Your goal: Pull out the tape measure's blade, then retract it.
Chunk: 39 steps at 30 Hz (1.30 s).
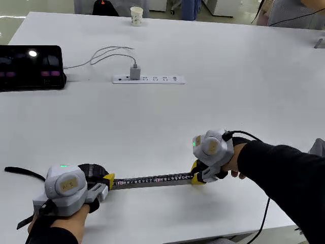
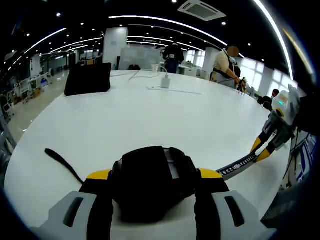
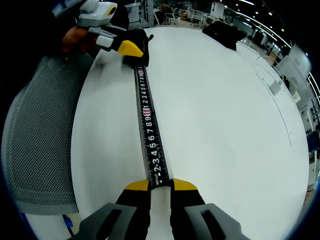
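Near the front edge of the white table (image 1: 167, 127), the left tool (image 1: 105, 182) is clamped on the black tape measure (image 1: 93, 172), whose case rests on the surface. The blade (image 1: 152, 180) lies extended flat toward the right, its end pinched between the closed jaws of the right tool (image 1: 196, 178).

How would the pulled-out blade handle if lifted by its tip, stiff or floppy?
Likely semi-stiff: the blade lies straight between case and right gripper. It looks thin, so it may sag when lifted. Released, probably snaps back.
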Motion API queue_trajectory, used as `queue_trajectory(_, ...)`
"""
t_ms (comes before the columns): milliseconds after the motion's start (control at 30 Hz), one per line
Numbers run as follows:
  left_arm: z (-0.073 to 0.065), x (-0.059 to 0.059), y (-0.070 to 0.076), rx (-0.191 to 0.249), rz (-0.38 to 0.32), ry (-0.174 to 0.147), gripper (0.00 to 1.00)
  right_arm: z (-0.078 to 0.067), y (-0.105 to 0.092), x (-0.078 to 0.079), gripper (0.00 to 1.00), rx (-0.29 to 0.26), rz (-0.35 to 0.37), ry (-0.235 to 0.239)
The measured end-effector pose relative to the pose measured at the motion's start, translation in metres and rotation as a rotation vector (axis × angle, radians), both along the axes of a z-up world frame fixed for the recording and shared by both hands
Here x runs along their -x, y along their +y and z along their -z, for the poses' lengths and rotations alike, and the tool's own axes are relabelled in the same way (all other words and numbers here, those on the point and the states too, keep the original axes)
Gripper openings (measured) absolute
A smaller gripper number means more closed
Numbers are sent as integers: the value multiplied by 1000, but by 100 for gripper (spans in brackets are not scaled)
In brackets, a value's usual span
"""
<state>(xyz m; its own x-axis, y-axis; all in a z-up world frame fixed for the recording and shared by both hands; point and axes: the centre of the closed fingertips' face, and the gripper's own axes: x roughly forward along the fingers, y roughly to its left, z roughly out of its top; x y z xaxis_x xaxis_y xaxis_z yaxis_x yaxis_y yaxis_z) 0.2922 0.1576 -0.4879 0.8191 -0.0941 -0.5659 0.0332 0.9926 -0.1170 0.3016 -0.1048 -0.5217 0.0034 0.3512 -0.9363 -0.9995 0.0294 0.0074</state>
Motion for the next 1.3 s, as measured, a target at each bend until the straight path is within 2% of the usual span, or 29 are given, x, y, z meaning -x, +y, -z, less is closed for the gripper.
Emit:
queue_trajectory(133,0,0,0,1,1,-1,61,0,1,-1,11,-26,22,12)
queue_trajectory(300,0,0,0,0,3,-2,61,0,4,-1,11,-38,13,7)
queue_trajectory(1300,1,1,0,1,10,14,61,-1,14,0,11,-33,14,13)
